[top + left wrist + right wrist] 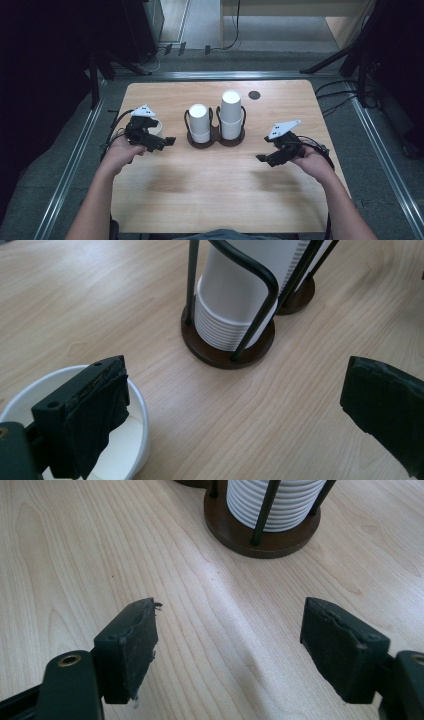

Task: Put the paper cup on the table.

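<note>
Two stacks of white paper cups stand upside down in a black wire holder [216, 141] at mid-table, a shorter left stack [199, 122] and a taller right stack [231, 112]. A single white cup [157, 127] stands upright just behind my left gripper [168, 142]. In the left gripper view the jaws are wide apart, the gripper [237, 382] is open, its left jaw hangs over the cup's mouth [132, 437], and the nearer stack [227, 300] rises ahead. My right gripper [261, 158] is open over bare wood, right of the holder. In the right gripper view the gripper [230, 615] faces a stack [277, 502] on its brown base [235, 532].
The wooden table [215, 200] has a small dark round grommet [254, 95] near its far edge. Dark stand legs [330, 62] and cables [340, 97] lie on the floor around it. Open tabletop stretches in front of the holder toward the person.
</note>
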Demonstrator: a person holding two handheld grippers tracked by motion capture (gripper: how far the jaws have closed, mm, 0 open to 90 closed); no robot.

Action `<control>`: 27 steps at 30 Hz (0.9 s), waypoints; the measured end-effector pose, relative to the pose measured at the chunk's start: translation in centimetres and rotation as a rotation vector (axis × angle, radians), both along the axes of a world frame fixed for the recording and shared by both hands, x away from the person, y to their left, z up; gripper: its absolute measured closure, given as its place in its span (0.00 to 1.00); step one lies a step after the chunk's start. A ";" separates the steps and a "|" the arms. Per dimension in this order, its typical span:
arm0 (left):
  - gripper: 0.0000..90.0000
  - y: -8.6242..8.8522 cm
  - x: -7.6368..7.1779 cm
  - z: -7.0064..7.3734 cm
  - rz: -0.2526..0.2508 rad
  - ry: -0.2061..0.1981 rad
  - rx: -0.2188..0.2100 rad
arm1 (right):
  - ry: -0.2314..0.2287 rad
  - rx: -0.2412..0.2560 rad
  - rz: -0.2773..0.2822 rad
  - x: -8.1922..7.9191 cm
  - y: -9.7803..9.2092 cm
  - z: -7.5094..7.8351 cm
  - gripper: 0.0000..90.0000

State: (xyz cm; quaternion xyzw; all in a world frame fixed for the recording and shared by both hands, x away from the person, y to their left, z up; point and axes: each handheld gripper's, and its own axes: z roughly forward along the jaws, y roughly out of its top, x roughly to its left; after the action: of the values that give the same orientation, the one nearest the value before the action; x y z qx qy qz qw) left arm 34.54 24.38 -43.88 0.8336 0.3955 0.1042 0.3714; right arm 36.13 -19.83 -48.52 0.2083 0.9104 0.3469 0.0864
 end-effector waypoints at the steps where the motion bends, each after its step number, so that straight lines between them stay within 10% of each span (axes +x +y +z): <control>1: 0.00 -0.1 0.0 -0.1 -0.005 0.004 0.001 | -0.001 0.000 0.001 0.0 0.0 0.0 0.26; 27: 0.00 -6.4 -1.2 -1.3 -0.175 0.015 0.013 | 0.016 0.014 -0.002 -0.2 0.4 0.0 0.25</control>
State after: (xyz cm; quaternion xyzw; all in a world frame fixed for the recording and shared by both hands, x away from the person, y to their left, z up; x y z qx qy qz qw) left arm 33.37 17.99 -45.15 0.8682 0.3232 0.0676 0.3704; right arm 35.95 -19.40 -48.56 0.2129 0.9083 0.3515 0.0779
